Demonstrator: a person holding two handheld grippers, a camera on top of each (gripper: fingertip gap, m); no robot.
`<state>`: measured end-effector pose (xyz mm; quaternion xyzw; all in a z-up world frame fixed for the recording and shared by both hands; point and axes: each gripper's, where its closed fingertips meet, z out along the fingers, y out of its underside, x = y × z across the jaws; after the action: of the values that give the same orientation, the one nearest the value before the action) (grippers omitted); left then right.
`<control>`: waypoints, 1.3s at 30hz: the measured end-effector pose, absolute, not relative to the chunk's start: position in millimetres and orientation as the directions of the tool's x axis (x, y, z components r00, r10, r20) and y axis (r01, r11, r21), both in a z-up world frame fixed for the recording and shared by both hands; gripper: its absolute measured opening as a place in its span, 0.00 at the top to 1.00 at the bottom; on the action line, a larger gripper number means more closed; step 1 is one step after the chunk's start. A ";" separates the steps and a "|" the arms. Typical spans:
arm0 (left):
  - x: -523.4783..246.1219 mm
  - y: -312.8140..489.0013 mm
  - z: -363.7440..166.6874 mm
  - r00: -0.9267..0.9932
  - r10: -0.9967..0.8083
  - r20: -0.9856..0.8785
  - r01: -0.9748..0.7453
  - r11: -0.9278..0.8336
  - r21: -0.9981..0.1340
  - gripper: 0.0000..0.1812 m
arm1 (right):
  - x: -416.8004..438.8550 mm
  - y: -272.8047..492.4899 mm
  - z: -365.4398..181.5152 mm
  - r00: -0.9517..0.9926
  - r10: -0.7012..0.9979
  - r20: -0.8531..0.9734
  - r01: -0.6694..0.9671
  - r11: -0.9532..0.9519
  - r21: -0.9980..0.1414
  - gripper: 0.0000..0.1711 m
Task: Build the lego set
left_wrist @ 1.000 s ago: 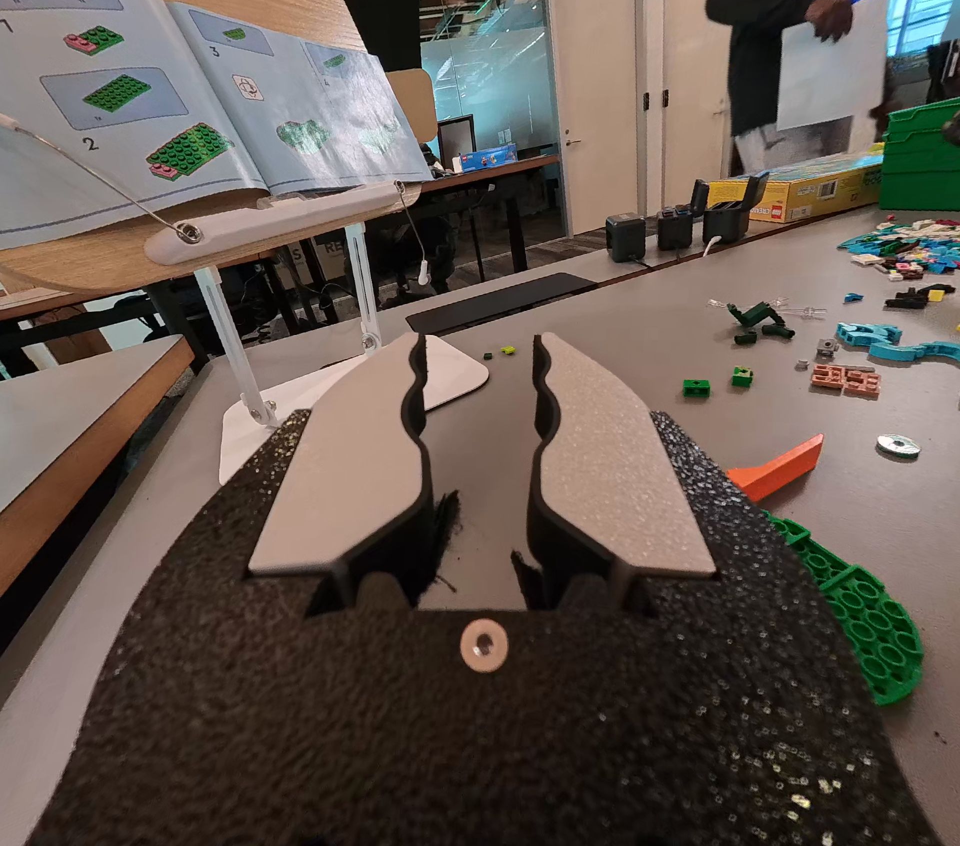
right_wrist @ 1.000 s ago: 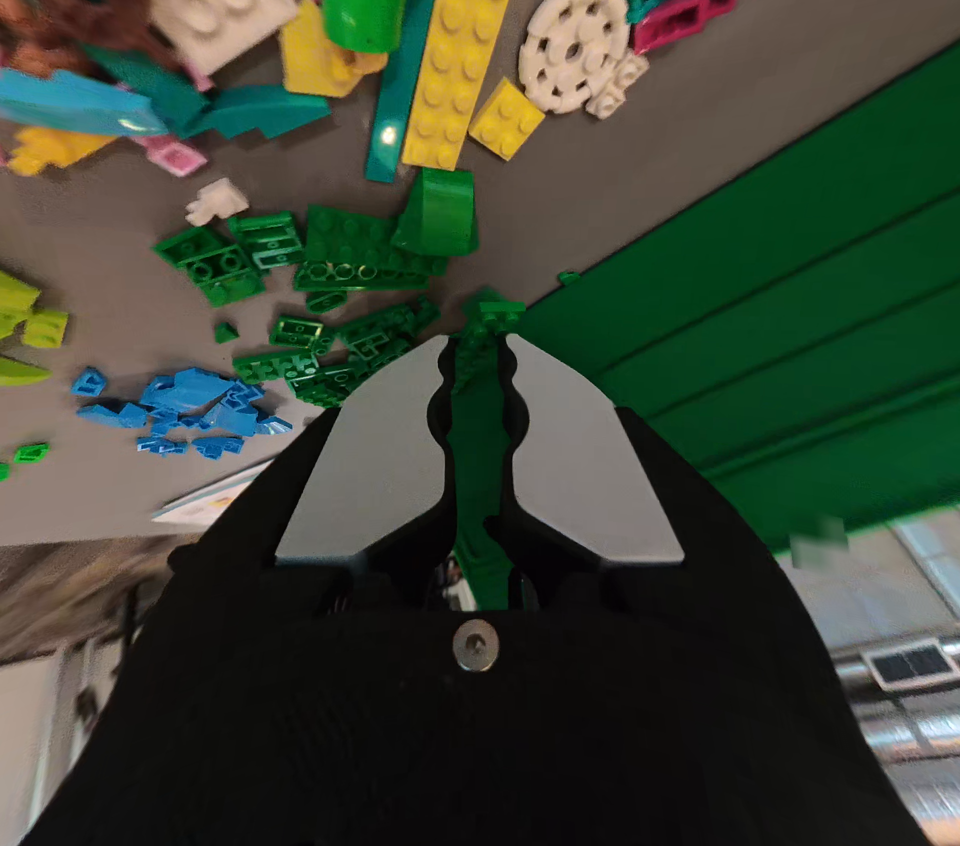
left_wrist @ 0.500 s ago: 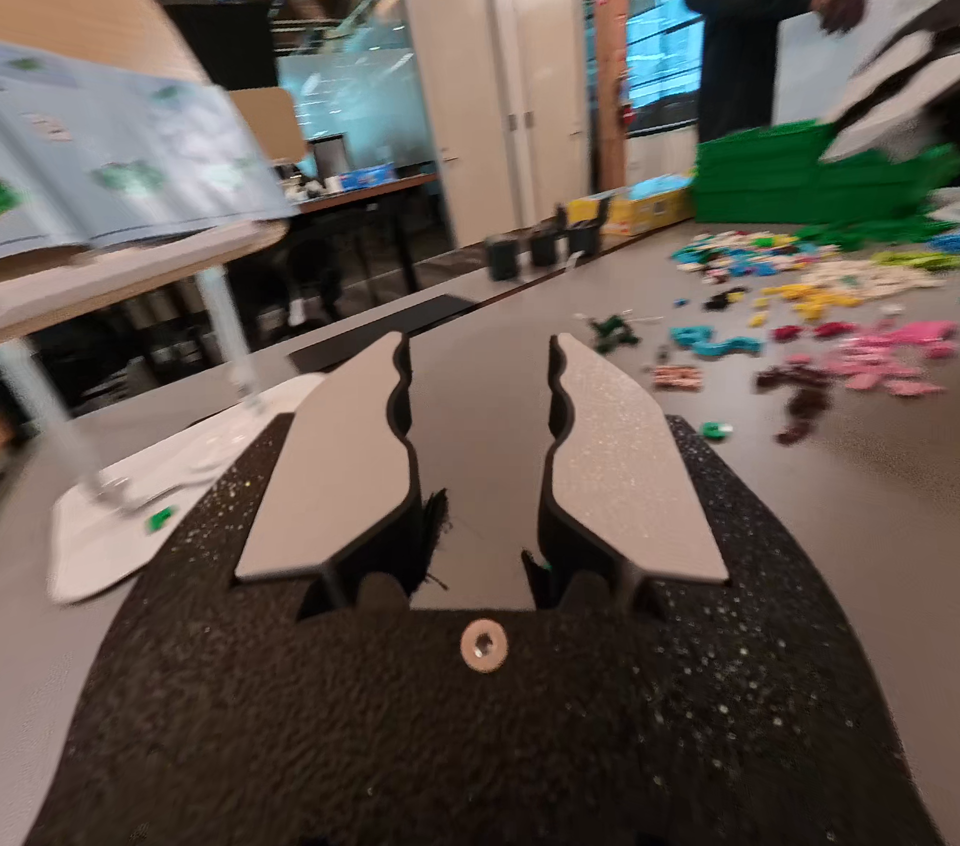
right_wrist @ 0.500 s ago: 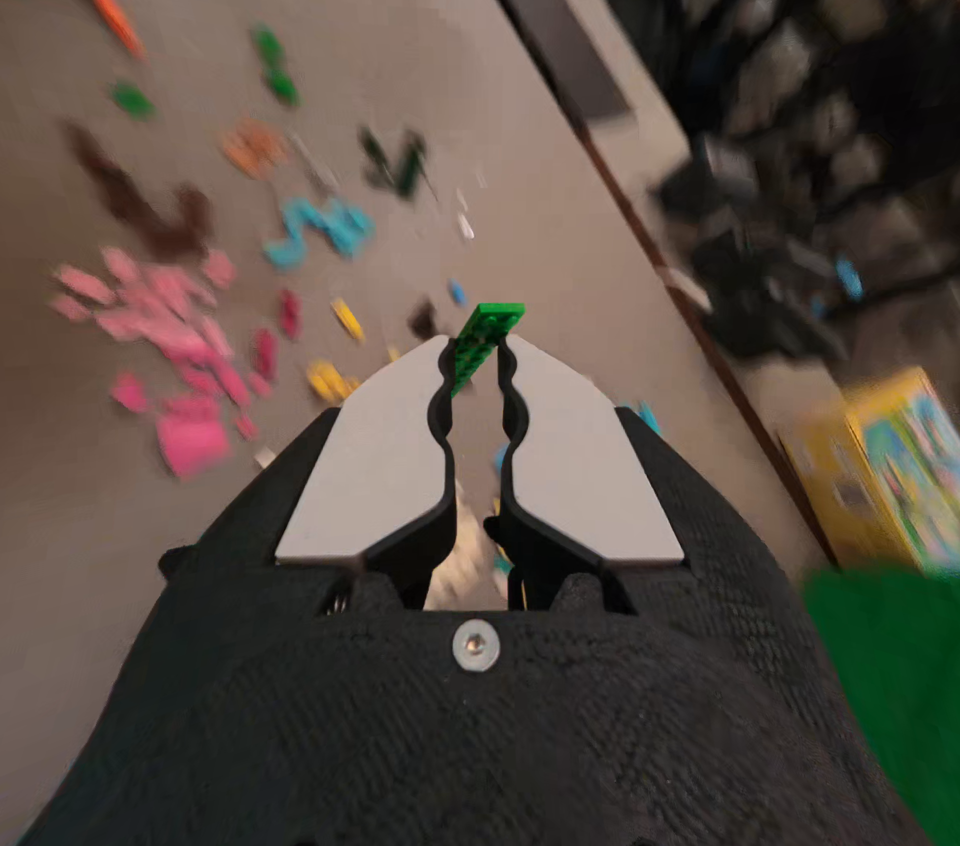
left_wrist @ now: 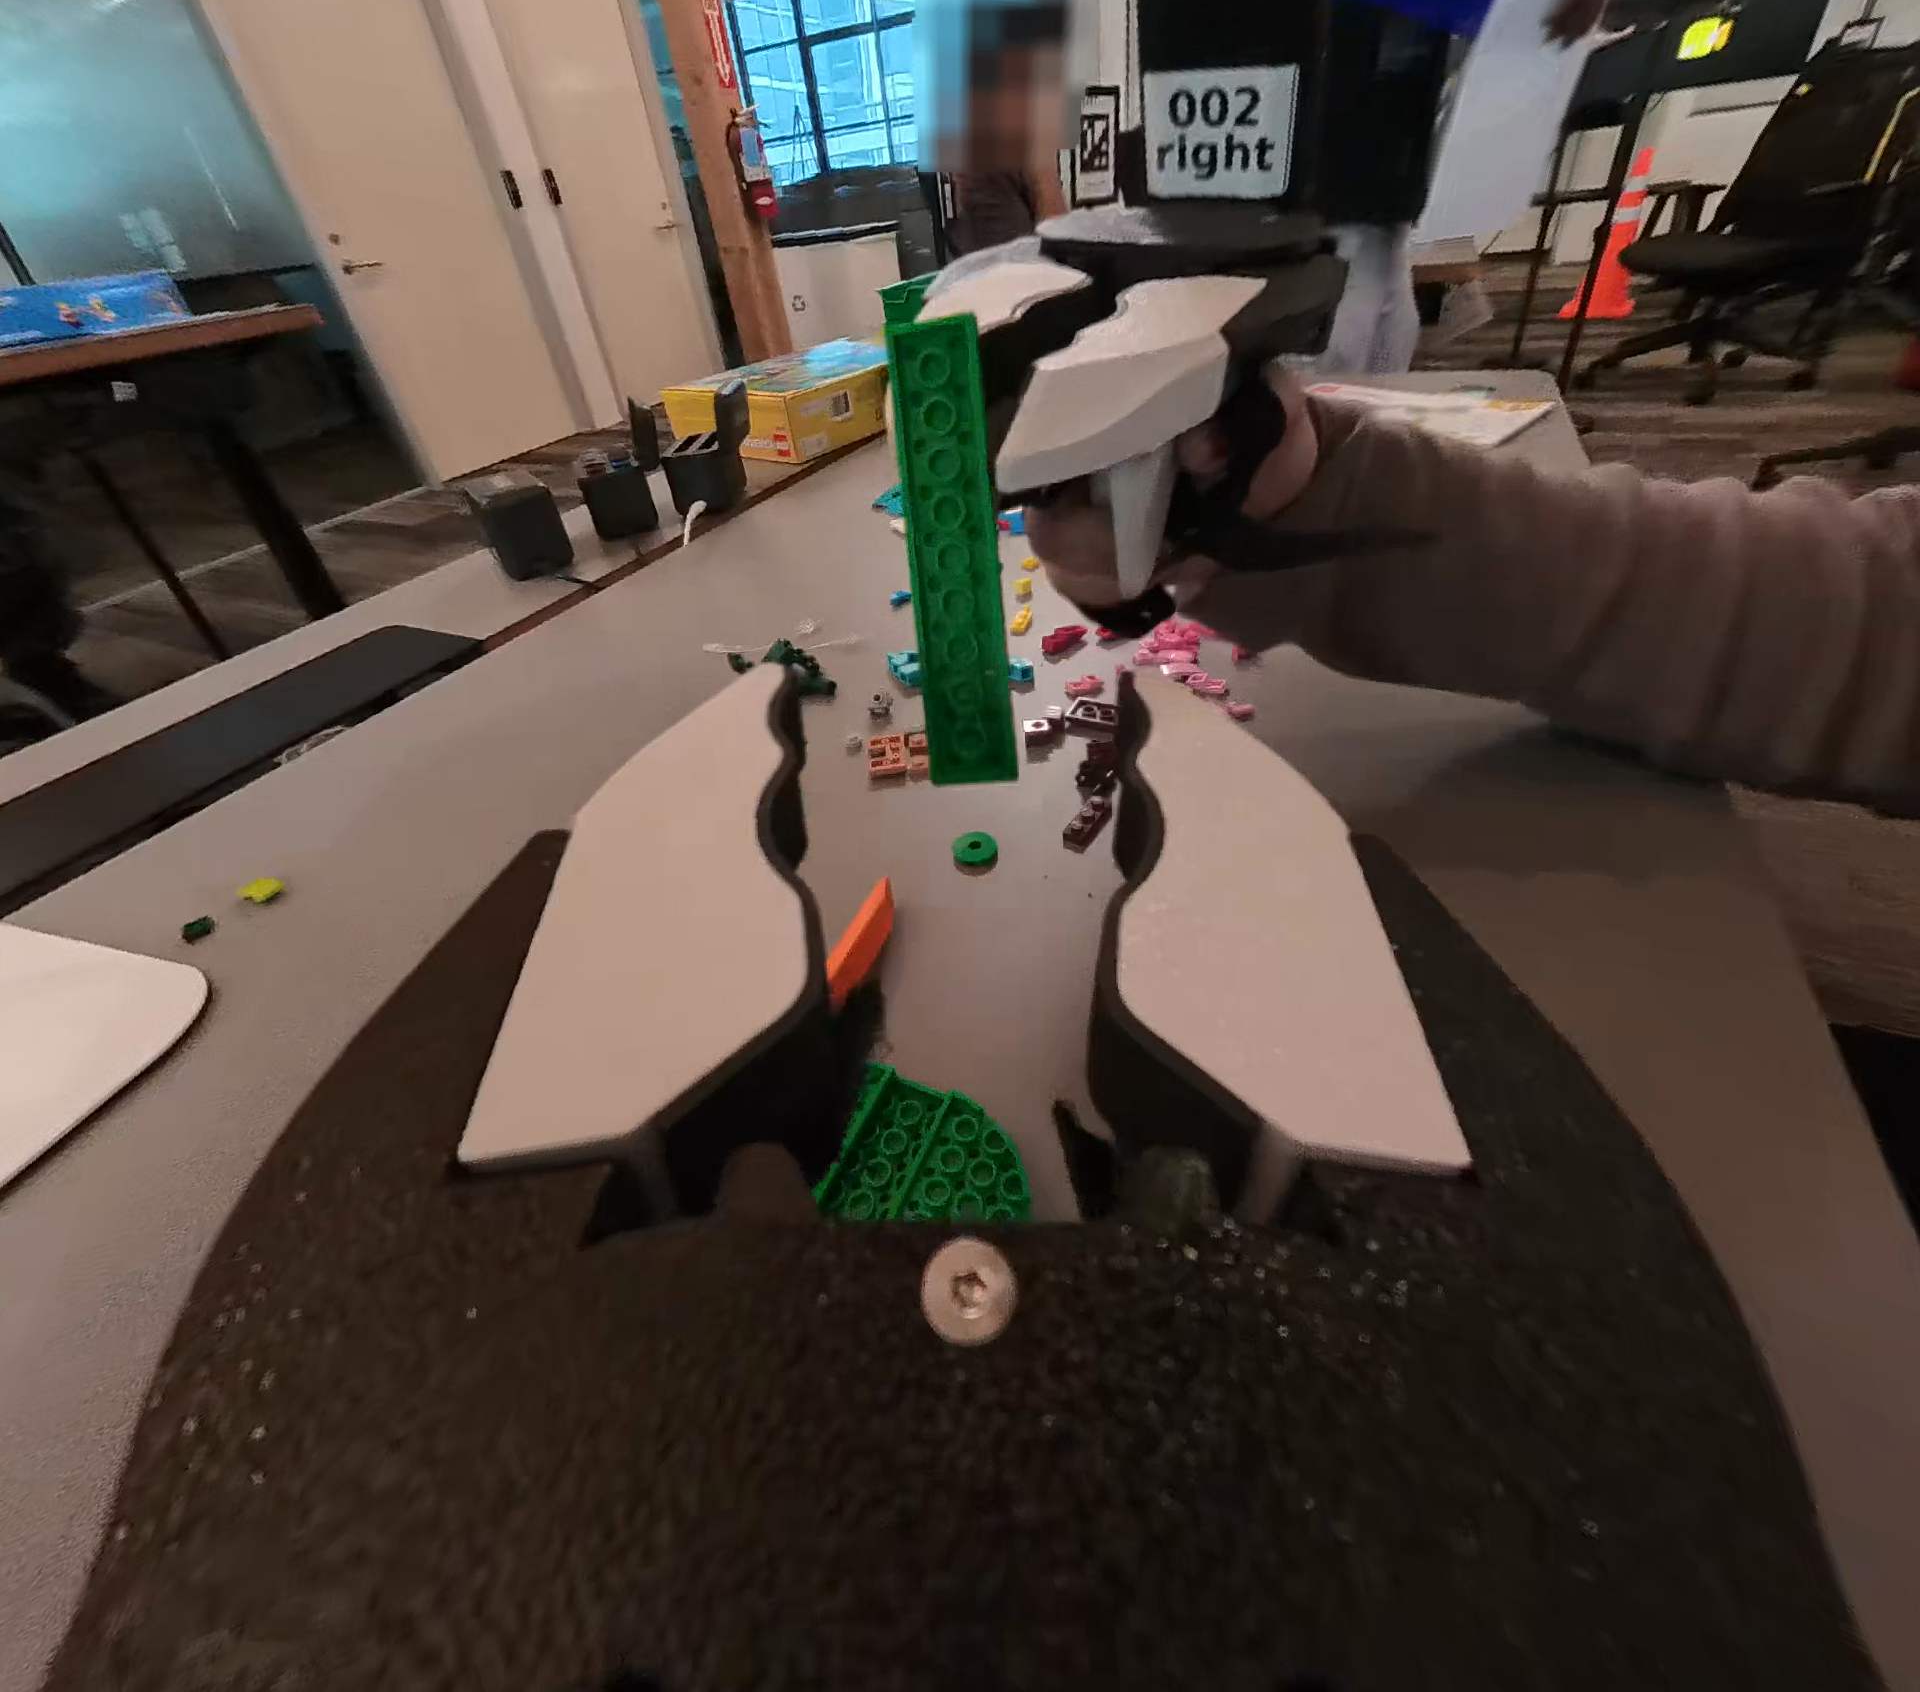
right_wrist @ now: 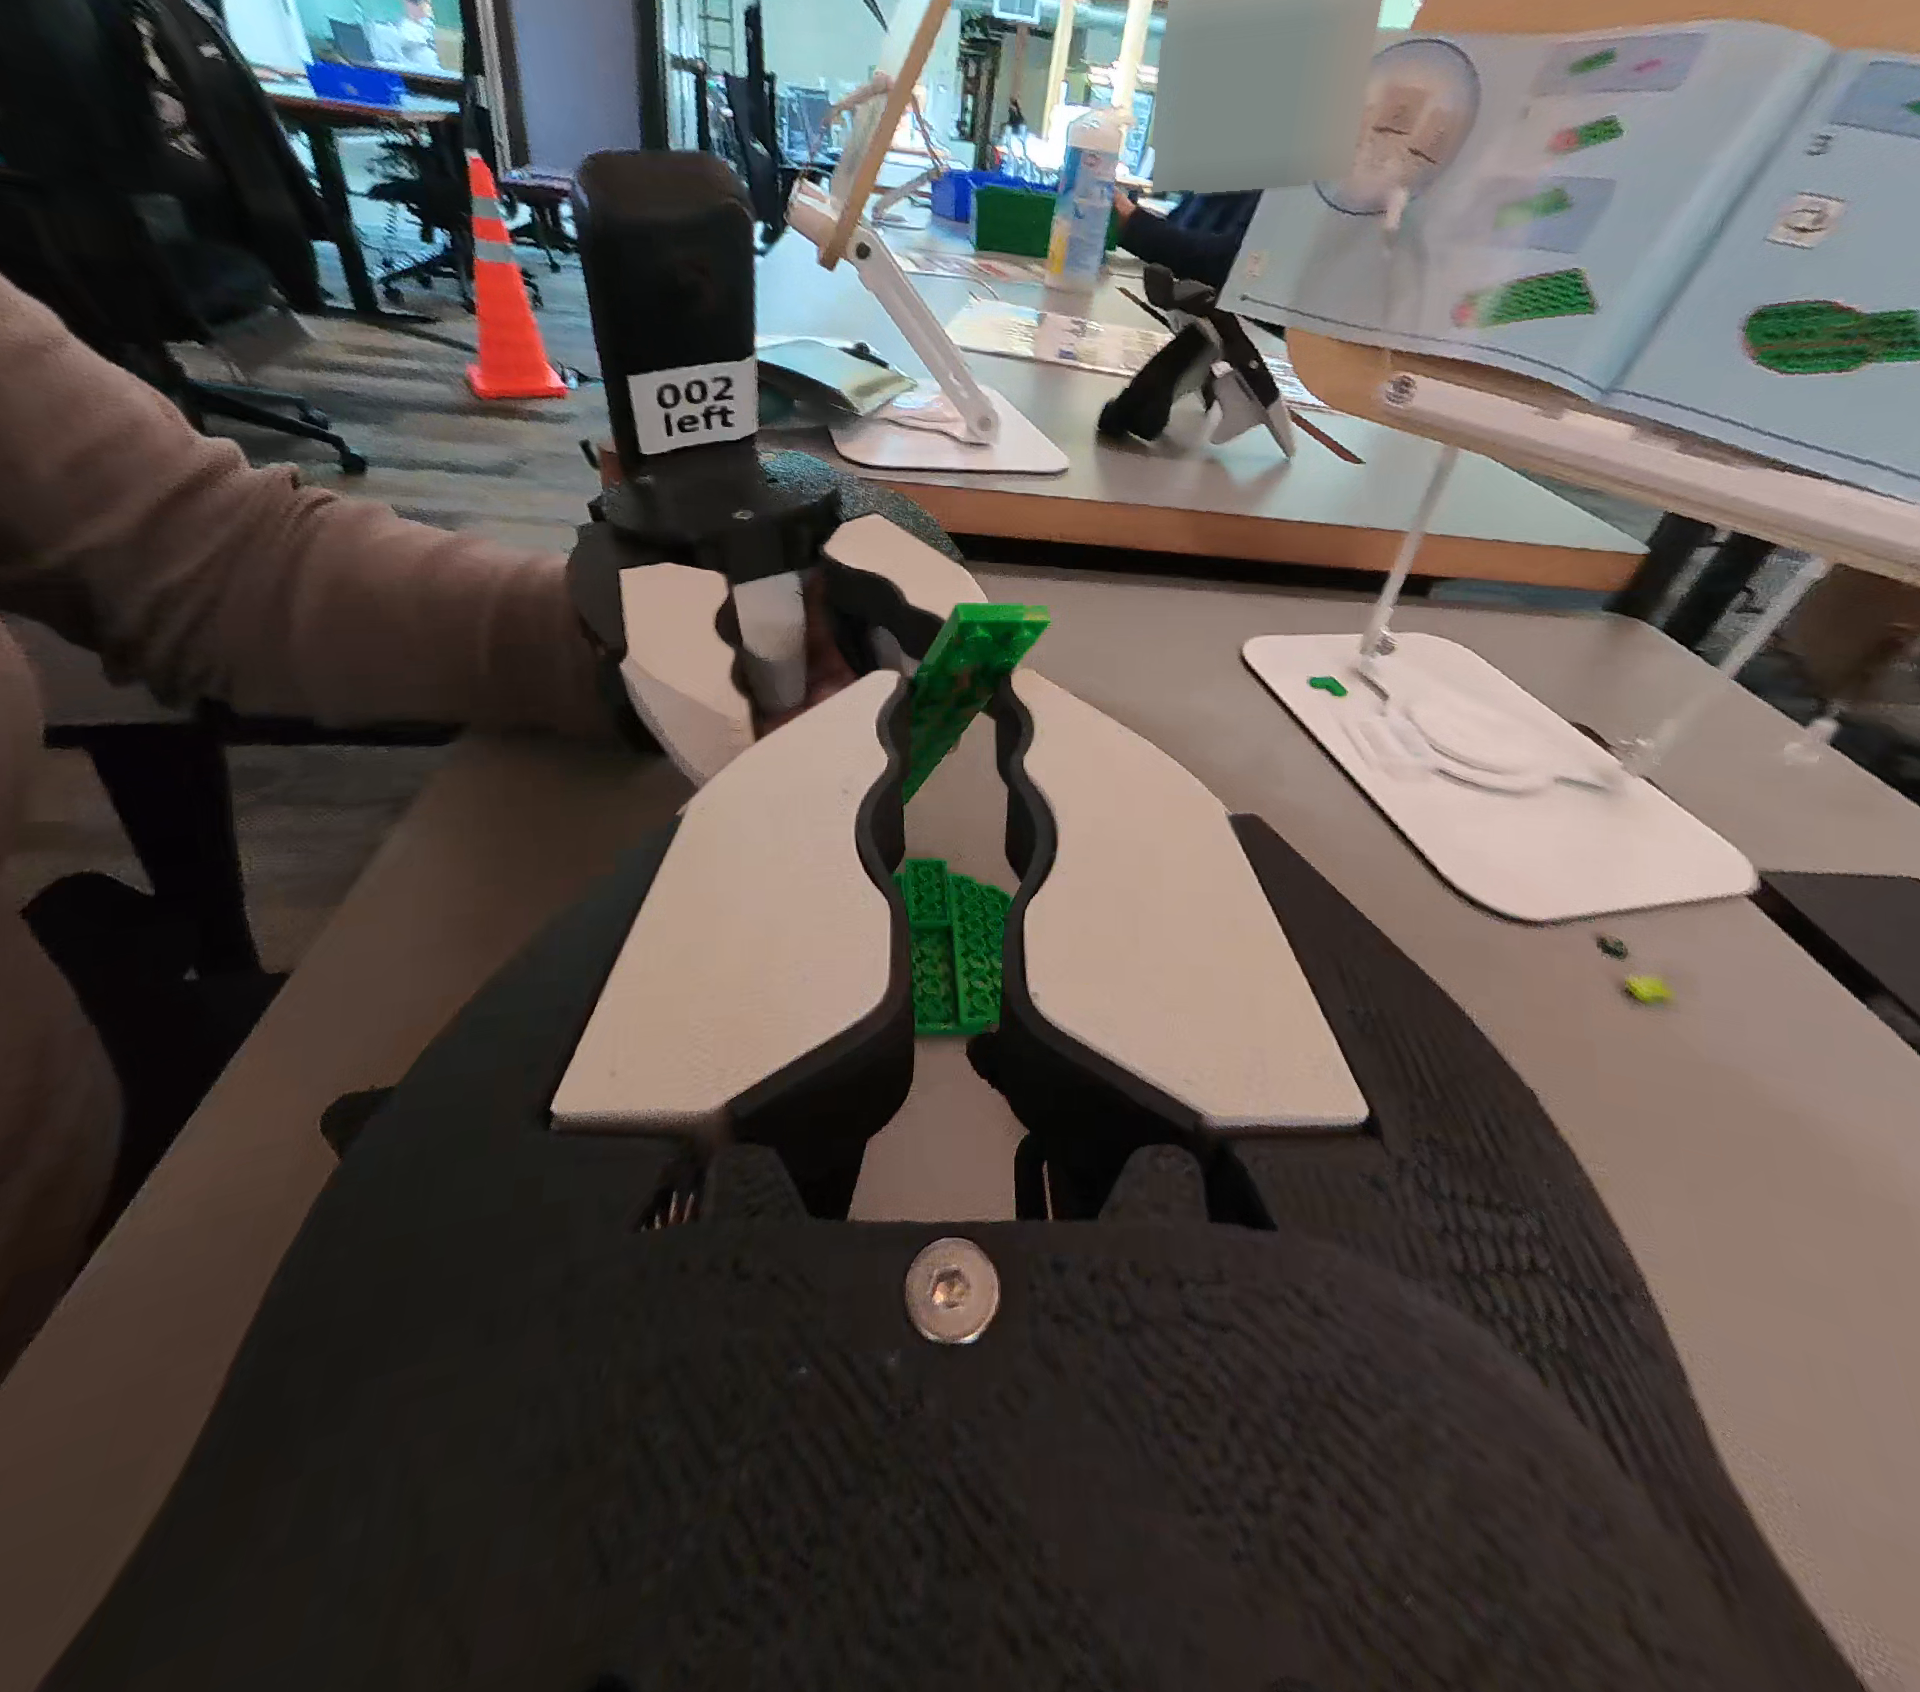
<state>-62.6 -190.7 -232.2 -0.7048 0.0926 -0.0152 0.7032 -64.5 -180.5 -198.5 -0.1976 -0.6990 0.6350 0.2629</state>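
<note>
The right gripper [right_wrist: 951,686] is clamped on the upper end of a long green plate [left_wrist: 954,541]; in the left wrist view the plate hangs nearly upright in the air, underside toward the camera, its lower end clear of the grey table [left_wrist: 520,790]. The left gripper [left_wrist: 961,707] stands wide apart and holds nothing, with the hanging plate at its 12 o'clock. A green rounded base assembly [left_wrist: 925,1159] lies flat on the table between the roots of the left gripper's fingers, and an orange wedge tool [left_wrist: 862,941] lies just beyond it, beside the left finger. A small green round piece [left_wrist: 974,849] rests on the table below the plate's lower end. Loose pink, brown and blue pieces [left_wrist: 1101,686] are scattered at 1 o'clock. In the right wrist view the open instruction booklet [right_wrist: 1621,208] sits on a stand at 2 o'clock, above the stand's white base [right_wrist: 1496,780].
</note>
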 end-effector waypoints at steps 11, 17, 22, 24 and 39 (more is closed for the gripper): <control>-58.5 -199.7 -241.0 0.952 -0.241 -0.190 -0.207 -0.049 -0.977 0.90 | -59.5 -186.1 -213.4 -0.785 0.608 0.118 -0.064 0.110 -0.992 0.92; -41.6 -192.3 -238.2 0.937 -0.346 -0.046 -0.067 -0.049 -0.997 0.77 | -56.7 -189.4 -208.9 -0.798 0.594 0.100 -0.089 0.048 -0.995 0.92; -50.5 -186.7 -245.1 0.948 -0.293 -0.121 -0.147 -0.068 -0.987 0.90 | -55.3 -191.5 -214.1 -0.801 0.586 0.121 -0.088 0.086 -0.992 0.92; -56.0 -187.0 -248.8 0.948 -0.276 -0.156 -0.190 -0.100 -0.977 0.91 | -57.3 -189.6 -218.9 -0.791 0.597 0.134 -0.079 0.117 -0.990 0.92; -64.4 -206.4 -320.9 0.803 -0.423 -0.421 -0.595 -0.524 -0.609 0.91 | -56.2 -205.2 -304.3 -0.820 0.519 0.242 0.142 0.594 -0.792 0.84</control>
<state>-64.4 -206.4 -320.9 -0.8659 0.2939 0.1107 0.3893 -56.2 -205.2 -304.3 -0.1916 -0.8624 0.4078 0.2309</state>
